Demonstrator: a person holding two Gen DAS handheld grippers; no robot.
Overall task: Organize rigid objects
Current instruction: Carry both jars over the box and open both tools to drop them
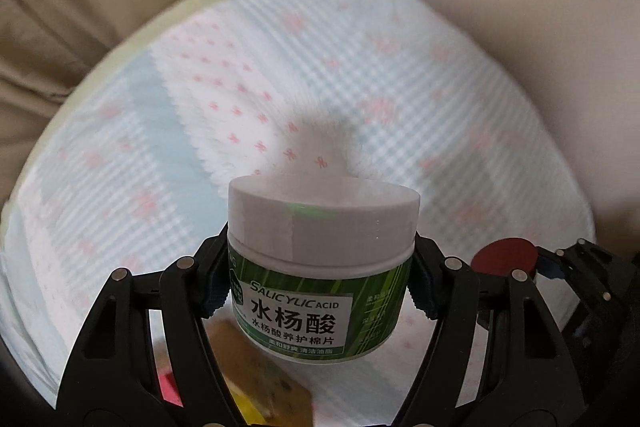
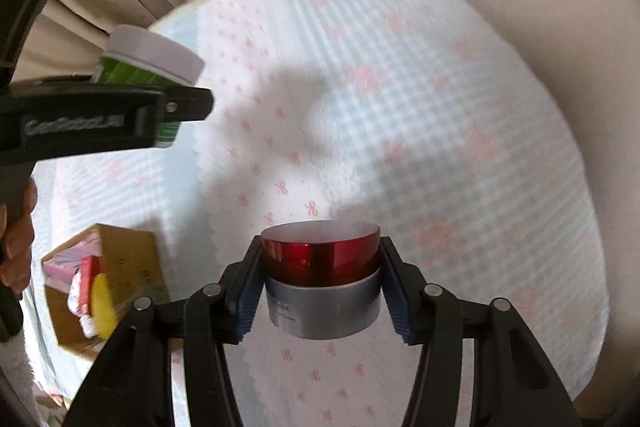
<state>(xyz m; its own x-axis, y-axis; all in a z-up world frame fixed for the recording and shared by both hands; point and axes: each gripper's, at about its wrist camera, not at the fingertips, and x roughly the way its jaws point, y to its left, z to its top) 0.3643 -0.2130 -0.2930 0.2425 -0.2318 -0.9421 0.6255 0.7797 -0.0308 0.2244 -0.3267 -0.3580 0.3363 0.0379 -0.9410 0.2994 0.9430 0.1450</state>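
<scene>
above the checked cloth (image 2: pixel 460 131), both claws are loaded and clear of the surface. left gripper (image 1: pixel 318 275) is clamped on the green jar (image 1: pixel 320 267), pads on the jar's sides just under the white lid (image 1: pixel 324 215), jar upright, axis vertical. right gripper (image 2: pixel 320 291) is clamped on the red-lid jar (image 2: pixel 320 283), pads gripping across the red lid and silver body, also upright.

key relation: cardboard box (image 2: pixel 104 279) lies down-left of the right claw, on the cloth, already holding pink and yellow items. from the right wrist view the left claw with its green jar hangs up-left, over that same side, so my guess is the left hand is nearer the box and should drop first. box mouth looks partly filled; free slot can't be judged.

writing: green jar reads "salicylic acid", then 水杨酸 and 水杨酸养护棉片. left gripper body has raised lettering, too blurred to read. silver jar print is unreadable.
</scene>
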